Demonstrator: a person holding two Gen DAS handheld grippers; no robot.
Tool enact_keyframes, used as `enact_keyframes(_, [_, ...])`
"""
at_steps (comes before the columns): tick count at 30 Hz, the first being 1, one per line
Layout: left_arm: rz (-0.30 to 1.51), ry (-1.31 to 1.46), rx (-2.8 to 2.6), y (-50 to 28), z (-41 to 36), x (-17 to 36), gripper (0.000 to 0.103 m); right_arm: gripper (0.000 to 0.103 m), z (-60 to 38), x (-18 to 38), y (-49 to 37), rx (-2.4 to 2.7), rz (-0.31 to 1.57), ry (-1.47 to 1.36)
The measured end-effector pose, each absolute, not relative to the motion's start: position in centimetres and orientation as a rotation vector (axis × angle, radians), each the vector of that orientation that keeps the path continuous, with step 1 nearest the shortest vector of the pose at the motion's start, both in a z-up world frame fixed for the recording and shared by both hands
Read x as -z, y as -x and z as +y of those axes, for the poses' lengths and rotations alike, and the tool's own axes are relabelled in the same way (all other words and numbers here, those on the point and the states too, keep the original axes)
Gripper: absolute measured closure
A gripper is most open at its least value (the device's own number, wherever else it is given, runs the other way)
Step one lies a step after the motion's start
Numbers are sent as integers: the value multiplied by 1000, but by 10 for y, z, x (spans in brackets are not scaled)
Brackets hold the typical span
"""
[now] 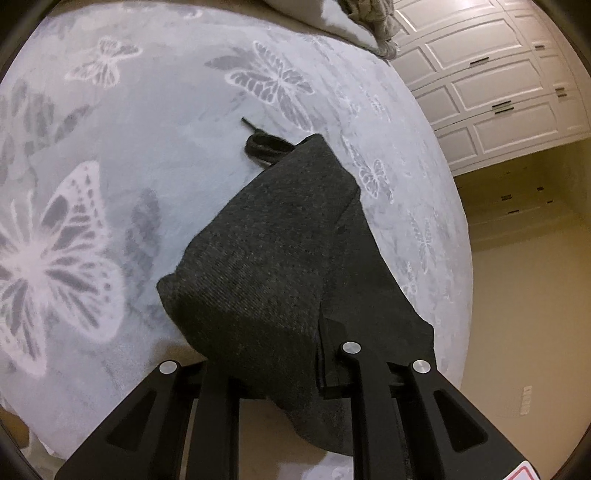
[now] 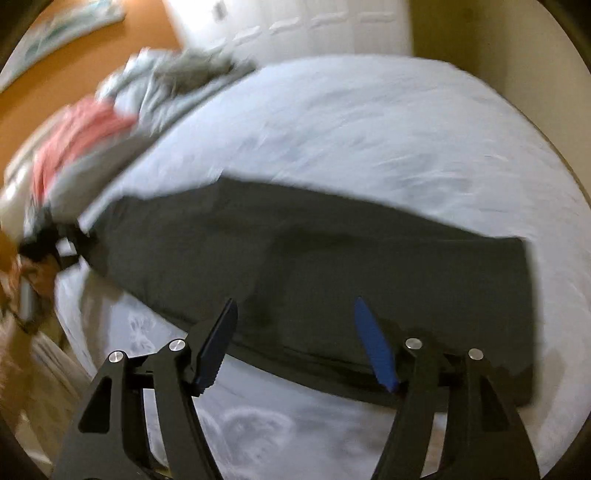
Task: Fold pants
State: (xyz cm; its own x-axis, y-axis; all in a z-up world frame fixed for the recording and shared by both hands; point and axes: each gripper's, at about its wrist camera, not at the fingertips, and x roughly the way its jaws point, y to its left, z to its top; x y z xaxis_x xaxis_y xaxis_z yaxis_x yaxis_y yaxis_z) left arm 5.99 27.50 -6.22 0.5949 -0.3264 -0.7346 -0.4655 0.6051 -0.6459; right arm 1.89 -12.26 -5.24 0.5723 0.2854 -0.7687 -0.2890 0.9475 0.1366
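Dark grey pants [image 1: 280, 243] lie on a pale blanket with butterfly prints [image 1: 110, 155]. My left gripper [image 1: 295, 369] is shut on one end of the pants, and the cloth drapes over its fingers and hides the tips. A black drawstring [image 1: 264, 144] shows at the far end. In the blurred right wrist view the pants [image 2: 332, 258] lie stretched flat across the bed. My right gripper [image 2: 295, 314] is open, its blue-padded fingers [image 2: 373, 347] spread just above the near edge of the pants, holding nothing.
A heap of grey and pink clothes [image 2: 110, 122] lies at the far left of the bed. A grey pillow or bedding [image 1: 354, 26] sits at the bed's far end. White panelled cupboards [image 1: 491, 92] stand beyond the bed edge. A person [image 2: 33, 273] shows at the left.
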Motion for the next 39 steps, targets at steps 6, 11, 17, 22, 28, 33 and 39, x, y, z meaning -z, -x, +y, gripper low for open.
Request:
enact_keyframes(6, [982, 971, -54, -63, 282, 67, 89, 92, -101, 68, -41, -253, 930, 82])
enact_keyframes(11, [1002, 1005, -19, -56, 292, 72, 89, 92, -111, 11, -41, -326, 802, -103])
enact_keyframes(17, [1021, 999, -22, -61, 293, 76, 87, 90, -58, 81, -63, -377, 995, 24])
enact_keyframes(22, [1021, 1031, 8, -62, 299, 79, 86, 56, -85, 40, -49, -442, 941, -99])
enact_keyframes(28, [891, 938, 101, -63, 280, 40, 91, 32, -175, -15, -29, -208, 737, -222])
enact_keyframes(33, [733, 772, 226, -57, 225, -19, 92, 26, -217, -21, -22, -87, 731, -269])
enact_keyframes(39, [723, 543, 485, -57, 104, -42, 91, 24, -215, -5, -28, -86, 773, -272])
